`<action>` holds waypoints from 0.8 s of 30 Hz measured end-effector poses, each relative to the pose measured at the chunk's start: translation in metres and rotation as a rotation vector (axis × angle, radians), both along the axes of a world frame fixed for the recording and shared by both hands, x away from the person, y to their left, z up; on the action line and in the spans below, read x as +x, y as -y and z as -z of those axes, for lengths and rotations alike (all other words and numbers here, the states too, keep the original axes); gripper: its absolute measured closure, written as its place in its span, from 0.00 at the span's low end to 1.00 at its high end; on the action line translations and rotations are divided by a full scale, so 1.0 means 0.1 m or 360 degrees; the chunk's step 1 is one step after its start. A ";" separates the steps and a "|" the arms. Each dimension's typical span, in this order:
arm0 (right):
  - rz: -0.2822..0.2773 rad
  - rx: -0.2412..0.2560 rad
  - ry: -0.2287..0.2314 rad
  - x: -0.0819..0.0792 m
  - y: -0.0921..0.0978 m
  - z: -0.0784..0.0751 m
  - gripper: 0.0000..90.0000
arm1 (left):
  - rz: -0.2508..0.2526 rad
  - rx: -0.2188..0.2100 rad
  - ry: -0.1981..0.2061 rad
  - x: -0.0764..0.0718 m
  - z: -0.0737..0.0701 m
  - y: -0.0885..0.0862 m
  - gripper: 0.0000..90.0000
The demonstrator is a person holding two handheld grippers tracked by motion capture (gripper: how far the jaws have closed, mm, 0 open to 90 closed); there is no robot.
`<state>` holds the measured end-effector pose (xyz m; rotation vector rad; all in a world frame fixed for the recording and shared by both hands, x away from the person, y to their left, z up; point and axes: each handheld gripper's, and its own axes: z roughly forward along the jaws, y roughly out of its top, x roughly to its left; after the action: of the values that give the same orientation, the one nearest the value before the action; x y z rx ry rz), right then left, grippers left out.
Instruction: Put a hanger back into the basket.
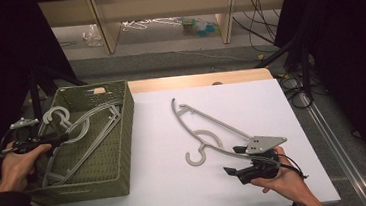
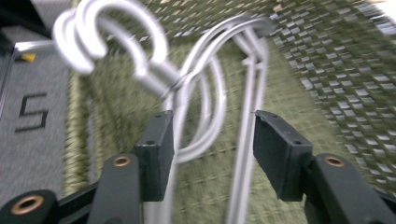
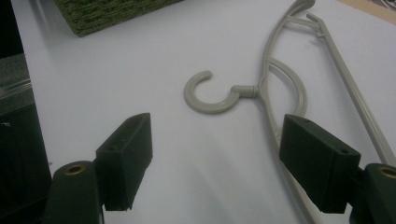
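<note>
Right gripper point(image 1: 240, 160) sits jaws apart on the white table point(image 1: 178, 183), empty, grey hanger point(image 3: 261, 88) flat just ahead of it. Left gripper point(image 2: 212, 140), spread wide, straddles stacked hangers point(image 2: 187, 79) inside the green basket point(image 1: 124, 138), not clamping them.

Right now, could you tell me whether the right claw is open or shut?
Open: the right claw has its jaws spread wide above the white table, the grey hanger lying ungripped.

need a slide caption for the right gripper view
Open right gripper poised over a grey plastic hanger lying flat on the white table, woven green basket corner beyond.
</note>
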<state>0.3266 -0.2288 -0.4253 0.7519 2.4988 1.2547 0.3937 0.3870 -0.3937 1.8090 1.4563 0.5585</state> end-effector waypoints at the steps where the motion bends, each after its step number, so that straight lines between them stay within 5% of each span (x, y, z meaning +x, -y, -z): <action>1: -0.0002 0.0001 0.0001 0.00 0.00 0.00 0.29 | 0.0055 0.0008 0.0040 -0.08 -0.07 0.09 0.51; 5: 0.0005 0.0000 -0.0001 0.00 0.00 0.00 0.29 | 0.0125 -0.0015 0.0122 -0.20 -0.17 0.22 0.46; 7: -0.0001 0.0000 -0.0005 0.00 0.00 0.01 0.29 | 0.0184 -0.0155 0.0186 -0.30 -0.20 0.36 0.44; 9: 0.0003 -0.0005 -0.0004 0.00 0.00 0.02 0.29 | 0.0195 -0.0196 0.0206 -0.34 -0.20 0.41 0.42; 15: 0.0023 -0.0005 -0.0004 0.01 0.00 0.04 0.29 | 0.0377 -0.0148 0.0301 -0.55 -0.18 0.83 0.36; 21: 0.0007 -0.0012 -0.0009 0.02 -0.01 0.06 0.29 | 0.0507 -0.0390 0.0420 -0.68 -0.17 1.22 0.33; 24: 0.0006 -0.0016 -0.0008 0.02 0.00 0.06 0.29 | 0.0587 -0.0335 0.0468 -0.75 -0.17 1.44 0.31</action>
<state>0.3283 -0.2291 -0.4314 0.7577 2.5045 1.2400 0.3186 0.2427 -0.3766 1.6906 0.9205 0.4416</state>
